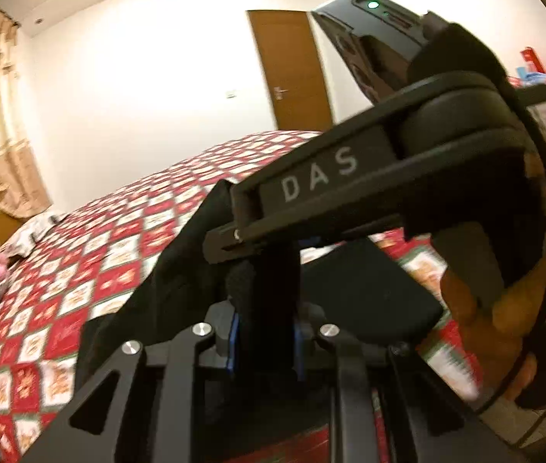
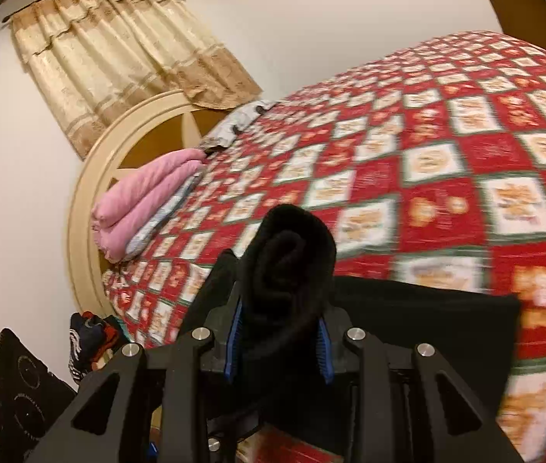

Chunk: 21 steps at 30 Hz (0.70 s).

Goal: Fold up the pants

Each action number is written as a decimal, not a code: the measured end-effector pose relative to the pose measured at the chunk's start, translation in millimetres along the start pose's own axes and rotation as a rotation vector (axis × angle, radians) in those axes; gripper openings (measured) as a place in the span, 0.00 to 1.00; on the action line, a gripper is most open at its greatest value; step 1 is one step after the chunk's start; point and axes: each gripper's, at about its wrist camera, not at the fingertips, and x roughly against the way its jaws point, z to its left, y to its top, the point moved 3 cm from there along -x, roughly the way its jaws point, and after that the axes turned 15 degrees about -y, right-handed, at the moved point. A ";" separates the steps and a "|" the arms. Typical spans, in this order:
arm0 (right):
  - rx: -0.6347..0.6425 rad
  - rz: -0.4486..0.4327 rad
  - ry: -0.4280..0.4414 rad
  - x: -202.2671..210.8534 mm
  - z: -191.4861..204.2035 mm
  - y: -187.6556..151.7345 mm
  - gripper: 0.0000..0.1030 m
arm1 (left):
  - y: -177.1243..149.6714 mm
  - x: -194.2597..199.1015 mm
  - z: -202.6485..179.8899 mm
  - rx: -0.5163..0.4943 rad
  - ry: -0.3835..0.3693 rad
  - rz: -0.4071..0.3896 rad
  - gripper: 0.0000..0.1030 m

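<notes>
The left hand-held gripper (image 1: pixel 266 341) is pinching a fold of the black pants (image 1: pixel 180 254), which are lifting off the red checked bedspread (image 1: pixel 80 270). The right hand-held gripper (image 2: pixel 278 343) is clamping a bunched roll of the same pants (image 2: pixel 292 254) above the bed.

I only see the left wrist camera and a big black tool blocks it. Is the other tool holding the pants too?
Observer: Yes, the right tool is shut on a bunched roll of the black pants.
Operator: What's past it?
Observer: A folded pink blanket lies at the edge of the red checkered bedspread.
Operator: Anything behind that?
Observer: A round cream headboard stands under a beige curtain.
</notes>
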 end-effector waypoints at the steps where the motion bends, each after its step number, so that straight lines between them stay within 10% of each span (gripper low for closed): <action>1: -0.010 0.014 -0.017 3.8 -13.9 -0.8 0.32 | 2.6 -5.8 -9.4 -0.014 -0.016 0.008 0.21; 11: -0.113 0.066 -0.110 5.4 -100.4 -23.6 0.31 | 5.9 -68.9 -70.5 -0.050 -0.140 0.071 0.21; 18: -0.282 0.098 -0.027 4.4 -132.1 -38.6 0.43 | -5.1 -63.7 -71.4 -0.070 -0.230 0.117 0.66; 21: -0.369 0.030 -0.057 38.8 -151.6 -45.2 0.53 | -0.7 -42.0 -49.8 -0.010 -0.227 0.094 0.69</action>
